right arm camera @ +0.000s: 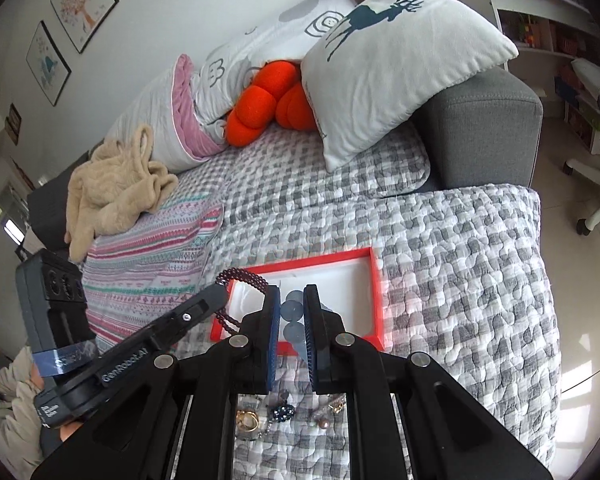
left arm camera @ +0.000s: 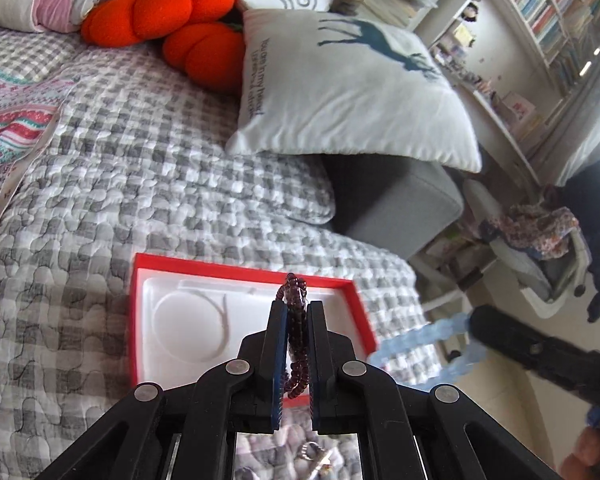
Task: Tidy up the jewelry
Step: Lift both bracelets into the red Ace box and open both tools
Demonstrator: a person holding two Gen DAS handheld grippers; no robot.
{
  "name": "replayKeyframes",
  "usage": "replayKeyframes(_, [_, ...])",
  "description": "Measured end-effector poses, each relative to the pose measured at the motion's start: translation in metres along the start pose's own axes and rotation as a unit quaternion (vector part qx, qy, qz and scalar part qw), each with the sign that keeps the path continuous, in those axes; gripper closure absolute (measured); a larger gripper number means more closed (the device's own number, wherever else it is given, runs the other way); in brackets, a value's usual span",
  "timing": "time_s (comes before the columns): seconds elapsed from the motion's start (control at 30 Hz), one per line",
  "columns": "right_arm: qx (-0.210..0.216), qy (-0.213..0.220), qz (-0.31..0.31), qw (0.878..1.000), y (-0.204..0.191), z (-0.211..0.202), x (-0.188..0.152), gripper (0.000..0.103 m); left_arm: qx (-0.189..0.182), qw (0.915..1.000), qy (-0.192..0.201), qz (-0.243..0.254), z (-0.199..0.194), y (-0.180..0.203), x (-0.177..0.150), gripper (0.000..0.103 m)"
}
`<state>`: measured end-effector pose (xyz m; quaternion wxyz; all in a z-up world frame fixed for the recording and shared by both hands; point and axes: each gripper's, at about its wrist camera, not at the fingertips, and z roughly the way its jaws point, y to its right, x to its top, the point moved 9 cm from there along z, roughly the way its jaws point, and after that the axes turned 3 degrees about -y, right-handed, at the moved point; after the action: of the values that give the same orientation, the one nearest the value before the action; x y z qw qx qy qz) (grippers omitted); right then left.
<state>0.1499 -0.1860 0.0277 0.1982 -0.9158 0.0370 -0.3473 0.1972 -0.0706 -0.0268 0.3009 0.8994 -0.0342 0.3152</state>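
Left claw [left arm camera: 297, 308] nipped nearly closed on garnet beads [left arm camera: 296, 332], right claw [right arm camera: 292, 300] likewise on blue beads [right arm camera: 293, 320]. Both strands hung just ahead of and over the box [left arm camera: 140, 304], probably for lowering into its tray.

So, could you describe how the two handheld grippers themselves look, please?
Both the left gripper and the right gripper are matte black scissor-style linkages with round silver pivot pins. Their flat fingers carry blue ribbed pads. The left one, seen from the right wrist, has white lettering on its side. No cables or sleeves show.
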Motion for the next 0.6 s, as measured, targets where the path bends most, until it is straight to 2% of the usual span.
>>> replayKeyframes(0.13, [0.0,0.0,0.0,1.0,-0.002,0.013,0.008,0.091,0.06,0.998,-0.019,-0.006,0.021,-0.03,-0.008,0.1])
replayKeyframes(0.33, [0.032,-0.016,-0.007,0.999,-0.018,0.042,0.004,0.091,0.097,0.995,-0.023,0.001,0.025,-0.049,-0.01,0.1])
replayKeyframes(0.43, [0.009,-0.027,-0.017,0.999,-0.013,0.058,-0.001,0.091,0.098,0.9949,-0.023,0.006,0.025,-0.049,-0.011,0.1])
replayKeyframes(0.6, [-0.035,-0.043,-0.011,0.998,0.019,0.08,-0.009,0.09,0.114,0.9928,-0.025,0.026,0.026,-0.046,-0.011,0.1])
